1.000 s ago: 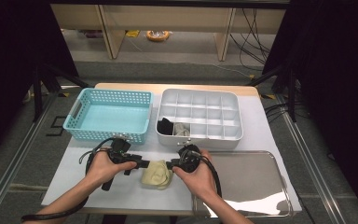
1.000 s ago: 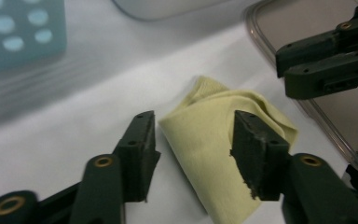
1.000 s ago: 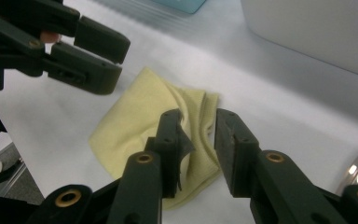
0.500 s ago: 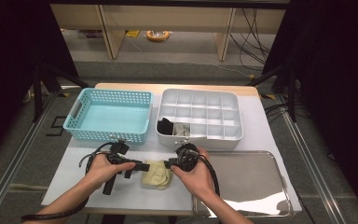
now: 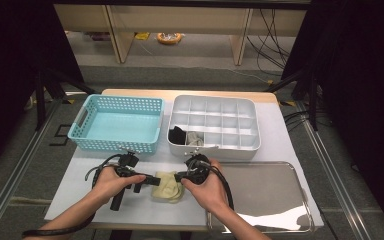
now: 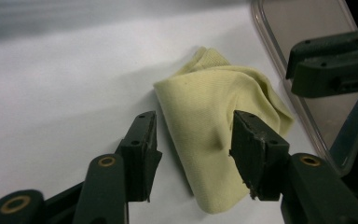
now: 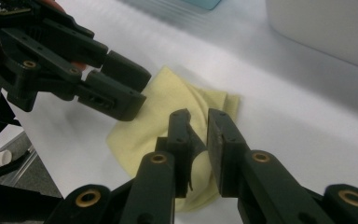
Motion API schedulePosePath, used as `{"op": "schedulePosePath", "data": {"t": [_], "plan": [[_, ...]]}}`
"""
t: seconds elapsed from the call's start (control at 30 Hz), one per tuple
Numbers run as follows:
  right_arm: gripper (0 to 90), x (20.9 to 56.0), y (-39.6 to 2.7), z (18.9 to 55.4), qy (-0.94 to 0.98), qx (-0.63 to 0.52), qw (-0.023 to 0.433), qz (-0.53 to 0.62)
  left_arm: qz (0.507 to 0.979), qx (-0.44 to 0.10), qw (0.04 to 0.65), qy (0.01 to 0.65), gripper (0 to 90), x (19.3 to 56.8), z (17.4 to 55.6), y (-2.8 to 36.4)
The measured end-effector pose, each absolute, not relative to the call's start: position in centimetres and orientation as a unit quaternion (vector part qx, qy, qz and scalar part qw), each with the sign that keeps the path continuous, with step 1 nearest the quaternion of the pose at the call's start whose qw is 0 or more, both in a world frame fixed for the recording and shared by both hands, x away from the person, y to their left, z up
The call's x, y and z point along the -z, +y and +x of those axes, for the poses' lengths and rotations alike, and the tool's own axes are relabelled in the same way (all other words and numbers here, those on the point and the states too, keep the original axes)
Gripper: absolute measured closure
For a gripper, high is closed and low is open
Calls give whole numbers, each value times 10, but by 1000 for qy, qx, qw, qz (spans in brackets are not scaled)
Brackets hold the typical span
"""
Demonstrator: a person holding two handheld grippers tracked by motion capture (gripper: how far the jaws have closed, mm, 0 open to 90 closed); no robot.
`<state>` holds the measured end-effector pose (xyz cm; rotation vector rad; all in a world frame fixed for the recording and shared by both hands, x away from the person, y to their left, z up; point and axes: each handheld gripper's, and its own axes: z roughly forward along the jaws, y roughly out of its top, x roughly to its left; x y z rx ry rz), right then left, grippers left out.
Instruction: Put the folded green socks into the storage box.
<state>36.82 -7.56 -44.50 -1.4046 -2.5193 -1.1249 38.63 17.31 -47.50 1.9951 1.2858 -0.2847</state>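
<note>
On the desk (image 5: 280, 150), seen from above, we are bringing both claws to a yellow cloth (image 5: 168, 186). The left claw (image 6: 193, 144) is standing open astride it. The right claw (image 7: 196, 140) has been closing, pinching a fold.

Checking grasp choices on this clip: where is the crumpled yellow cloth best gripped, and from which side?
Probably at the raised fold on the yellow cloth, coming in low along the white table cover from the person's left: the left gripper already straddles that ridge. The cloth's flat edges offer nothing to pinch. The right gripper has been closing on another fold.
</note>
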Motion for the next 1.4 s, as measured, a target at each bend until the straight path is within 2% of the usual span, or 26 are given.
{"op": "schedulePosePath", "data": {"t": [0.23,0.33,0.4,0.6,1.0,1.4], "plan": [[833,449,-65,367,-818,360,37,-447,783,117,356,496,519,479,387,172],[861,451,-61,365,-821,339,45,-457,765,137,360,517,576,481,387,167],[876,452,-60,365,-823,340,47,-452,776,129,358,503,619,481,388,167],[890,461,-57,368,-827,323,56,-457,770,139,361,508,728,483,387,166],[891,473,-60,371,-825,309,57,-470,759,164,389,495,810,477,385,167],[900,460,-53,366,-826,317,57,-462,764,161,391,487,814,471,385,165]]}}
